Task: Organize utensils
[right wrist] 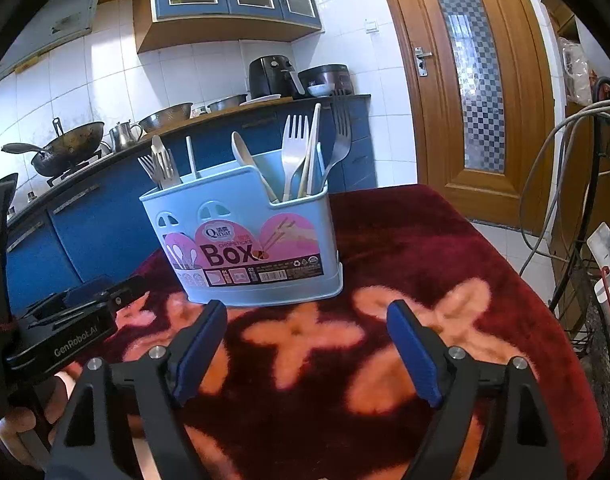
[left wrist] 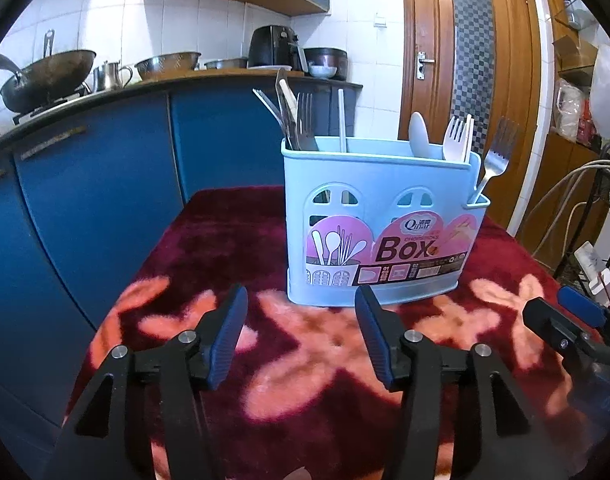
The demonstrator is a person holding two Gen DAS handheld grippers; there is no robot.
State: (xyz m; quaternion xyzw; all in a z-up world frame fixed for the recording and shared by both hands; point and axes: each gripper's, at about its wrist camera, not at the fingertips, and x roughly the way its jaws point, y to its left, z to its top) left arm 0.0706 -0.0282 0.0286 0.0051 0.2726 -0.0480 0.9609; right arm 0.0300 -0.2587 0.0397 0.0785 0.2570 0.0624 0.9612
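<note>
A light blue plastic utensil box (left wrist: 379,220) with a pink "BOX" label stands on a dark red floral cloth (left wrist: 305,360). It also shows in the right wrist view (right wrist: 245,240). Its left compartment holds metal forks and a knife (left wrist: 301,124). Its right compartment holds a white spoon (left wrist: 419,136), a white fork (left wrist: 455,138) and chopsticks. A metal fork (left wrist: 497,156) stands in the small side pocket. My left gripper (left wrist: 301,324) is open and empty, just in front of the box. My right gripper (right wrist: 307,340) is open and empty, also in front of it.
Blue kitchen cabinets (left wrist: 85,200) stand left of the table, with a wok (left wrist: 45,76), bowls and an air fryer (left wrist: 273,46) on the counter. A wooden door (left wrist: 473,72) is behind. A wire rack with cables (right wrist: 597,260) stands at the right.
</note>
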